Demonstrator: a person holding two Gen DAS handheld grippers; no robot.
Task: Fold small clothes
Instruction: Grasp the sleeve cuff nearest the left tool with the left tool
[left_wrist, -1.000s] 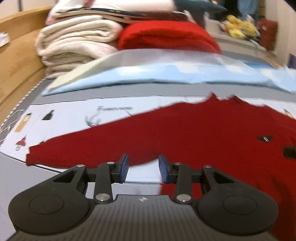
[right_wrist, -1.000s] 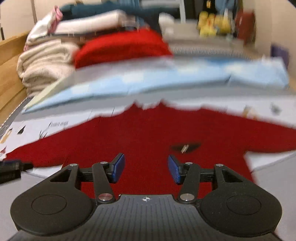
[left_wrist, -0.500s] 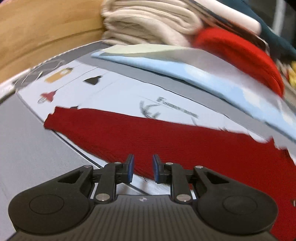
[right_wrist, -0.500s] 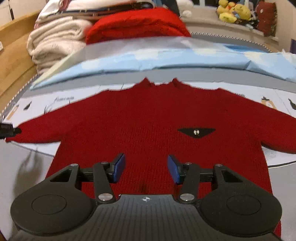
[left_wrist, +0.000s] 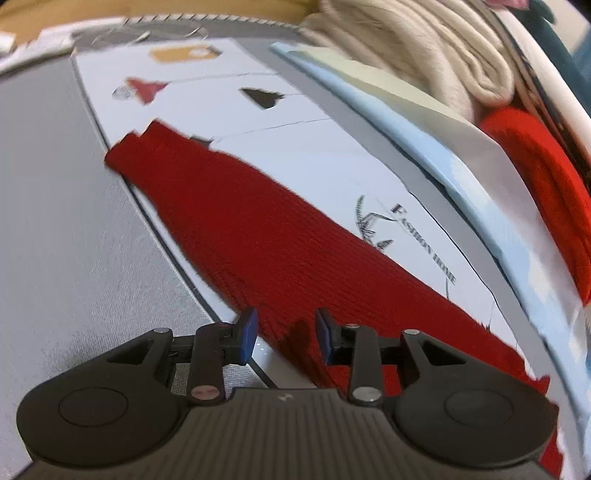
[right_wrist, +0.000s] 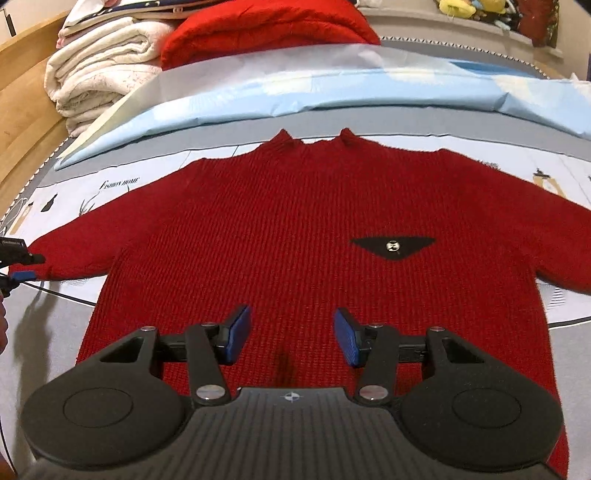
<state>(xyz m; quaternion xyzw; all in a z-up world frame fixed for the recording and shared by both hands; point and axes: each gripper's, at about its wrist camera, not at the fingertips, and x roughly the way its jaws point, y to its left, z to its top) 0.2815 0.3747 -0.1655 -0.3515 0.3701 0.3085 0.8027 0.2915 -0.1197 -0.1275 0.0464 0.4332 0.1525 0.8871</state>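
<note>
A small red knit sweater (right_wrist: 295, 229) lies flat, face up, on a printed bedsheet (right_wrist: 524, 162), both sleeves spread out. It has a black triangular patch with a metal stud (right_wrist: 392, 246) on the chest. My right gripper (right_wrist: 292, 334) is open and empty, low over the sweater's hem at the middle. My left gripper (left_wrist: 285, 336) is open, its jaws straddling the lower edge of the left sleeve (left_wrist: 266, 236) near the armpit. Its tips also show at the far left of the right wrist view (right_wrist: 18, 264), by the sleeve's cuff.
A light blue folded sheet (right_wrist: 295, 88) lies behind the sweater. Behind it are stacked cream towels (right_wrist: 99, 74) and a bright red folded blanket (right_wrist: 266, 26). A wooden bed frame (right_wrist: 22, 70) runs along the left. Grey bedding (left_wrist: 74, 240) lies left of the sleeve.
My left gripper swung left toward the sleeve and came down close over it; its jaws narrowed, then widened. My right gripper rose slightly and steadied over the hem.
</note>
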